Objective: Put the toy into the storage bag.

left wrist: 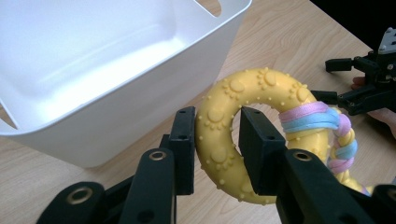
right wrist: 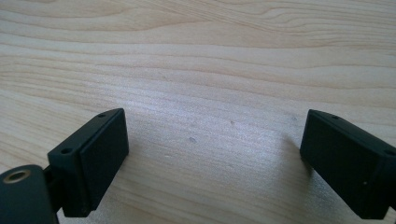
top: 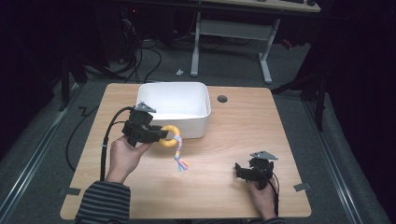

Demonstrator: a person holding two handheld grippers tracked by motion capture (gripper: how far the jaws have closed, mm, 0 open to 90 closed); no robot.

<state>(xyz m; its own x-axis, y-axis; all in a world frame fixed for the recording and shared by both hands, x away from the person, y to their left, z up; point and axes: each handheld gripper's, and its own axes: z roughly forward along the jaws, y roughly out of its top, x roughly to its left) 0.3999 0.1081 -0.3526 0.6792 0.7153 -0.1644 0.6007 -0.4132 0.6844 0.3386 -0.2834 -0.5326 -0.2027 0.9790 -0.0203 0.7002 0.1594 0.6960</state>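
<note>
A knobbly yellow ring toy (top: 169, 135) (left wrist: 233, 116) with a pink-and-blue braided rope (top: 179, 154) (left wrist: 343, 140) hangs above the table, just in front of the white bin (top: 173, 109) (left wrist: 107, 74). My left gripper (top: 161, 135) (left wrist: 217, 140) is shut on the ring's side, one jaw through its hole. The rope dangles below the ring. My right gripper (top: 238, 170) (right wrist: 215, 158) stands open low over the bare wood at the front right, nothing between its jaws; it also appears far off in the left gripper view (left wrist: 334, 81).
The wooden table (top: 243, 135) has a round cable hole (top: 222, 99) to the right of the bin. Beyond the table's far edge stand a white desk frame (top: 233, 35) and loose cables on the floor.
</note>
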